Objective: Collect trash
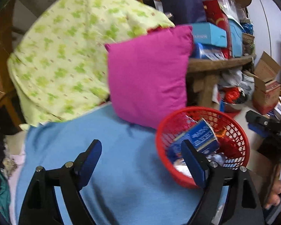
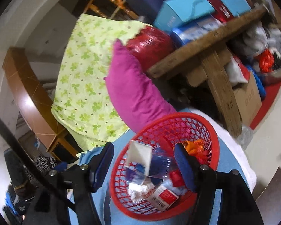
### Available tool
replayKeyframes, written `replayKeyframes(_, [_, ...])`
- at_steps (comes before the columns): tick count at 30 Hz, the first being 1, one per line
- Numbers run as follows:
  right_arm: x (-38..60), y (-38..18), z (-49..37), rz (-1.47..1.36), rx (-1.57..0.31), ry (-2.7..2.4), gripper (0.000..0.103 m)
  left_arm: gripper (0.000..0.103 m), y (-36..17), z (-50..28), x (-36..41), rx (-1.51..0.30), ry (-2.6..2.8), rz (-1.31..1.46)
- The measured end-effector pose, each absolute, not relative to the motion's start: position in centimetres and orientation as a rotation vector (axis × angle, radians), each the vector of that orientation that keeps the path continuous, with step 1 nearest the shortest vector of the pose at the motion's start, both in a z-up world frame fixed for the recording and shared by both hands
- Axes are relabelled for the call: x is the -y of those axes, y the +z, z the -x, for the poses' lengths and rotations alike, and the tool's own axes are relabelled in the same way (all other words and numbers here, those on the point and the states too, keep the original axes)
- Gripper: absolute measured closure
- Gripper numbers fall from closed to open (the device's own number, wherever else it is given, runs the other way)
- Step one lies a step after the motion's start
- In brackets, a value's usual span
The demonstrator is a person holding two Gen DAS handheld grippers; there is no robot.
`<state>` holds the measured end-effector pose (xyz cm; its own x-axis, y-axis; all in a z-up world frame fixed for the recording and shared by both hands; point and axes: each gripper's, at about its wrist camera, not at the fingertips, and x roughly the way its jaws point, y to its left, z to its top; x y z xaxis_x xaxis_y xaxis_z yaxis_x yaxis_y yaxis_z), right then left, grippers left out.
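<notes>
A red mesh basket sits on the blue sheet, holding a blue carton and other scraps. My left gripper is open over the bare sheet just left of the basket, with nothing between its fingers; its right finger overlaps the basket's near wall. In the right wrist view the basket holds a white box, crumpled tissue, a red-and-white carton, clear plastic and an orange wrapper. My right gripper hangs open above the basket, its pads pressing on nothing.
A pink pillow leans just behind the basket, beside a green-patterned quilt. A wooden table piled with blue and red boxes stands to the right. Cardboard boxes and bags clutter the floor under and past it.
</notes>
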<state>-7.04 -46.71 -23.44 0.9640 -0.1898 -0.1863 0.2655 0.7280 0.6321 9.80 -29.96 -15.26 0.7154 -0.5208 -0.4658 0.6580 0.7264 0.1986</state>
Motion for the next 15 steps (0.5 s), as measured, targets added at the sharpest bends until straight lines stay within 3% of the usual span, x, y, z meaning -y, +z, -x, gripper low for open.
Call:
replayKeyframes(6, [42.2, -19.7, 8.3, -0.614, -0.09, -0.237, 0.032, 0.016, -13.3, -7.5, 25.7, -0.286, -0.536, -0.409])
replayKeyframes(15, [35.8, -16.6, 10.0, -0.48, -0.171, -0.301, 0.032, 0.016, -10.9, -5.3, 21.1, -0.313, -0.501, -0.371])
